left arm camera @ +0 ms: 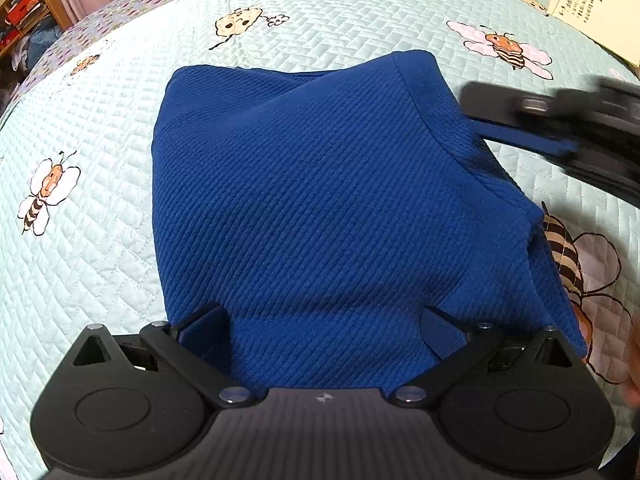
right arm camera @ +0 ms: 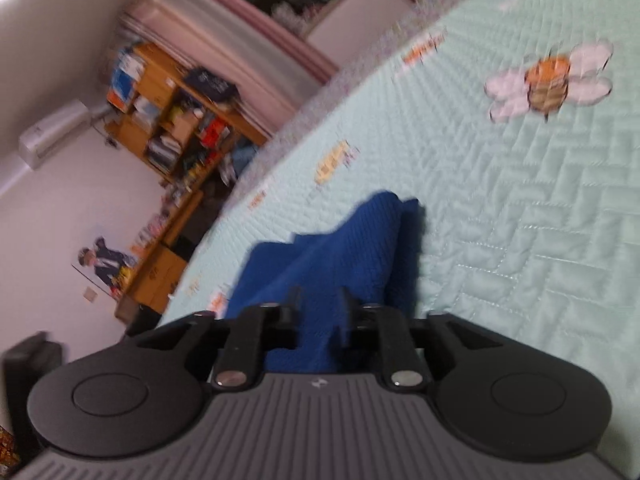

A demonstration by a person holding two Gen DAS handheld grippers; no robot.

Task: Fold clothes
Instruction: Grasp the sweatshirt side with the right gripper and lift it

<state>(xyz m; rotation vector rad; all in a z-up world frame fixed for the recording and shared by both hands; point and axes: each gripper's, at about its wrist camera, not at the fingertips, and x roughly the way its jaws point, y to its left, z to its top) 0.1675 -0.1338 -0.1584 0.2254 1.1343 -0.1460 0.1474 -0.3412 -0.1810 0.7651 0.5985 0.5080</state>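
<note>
Okay, I've got the blue garment (left arm camera: 320, 200) lying in a folded heap in the middle of the bed (left arm camera: 100, 240), on the pale green quilt with its bee prints.

My left tongs (left arm camera: 324, 332) point steeply down at the near edge of the cloth, at six o'clock in the left view. They stand wide, one finger (left arm camera: 204, 332) on each side of the hem, resting on the fabric with nothing pinched between them.

Over at three o'clock in that same view, my right tongs (left arm camera: 520, 136) come in blurred from the side, right at the garment's right corner. A blue finger pad runs to the fabric edge there.

From the right camera, the right tongs (right arm camera: 318, 316) look narrow, with a ridge of blue cloth (right arm camera: 340, 256) between the fingers. It's smeared with blur, so I can't tell whether the pads truly press on it.

Beyond the bed, at ten o'clock in the right view, a wooden shelf (right arm camera: 172, 120) is crammed with boxes. A cream card (left arm camera: 596, 8) lies at one o'clock in the left view.
</note>
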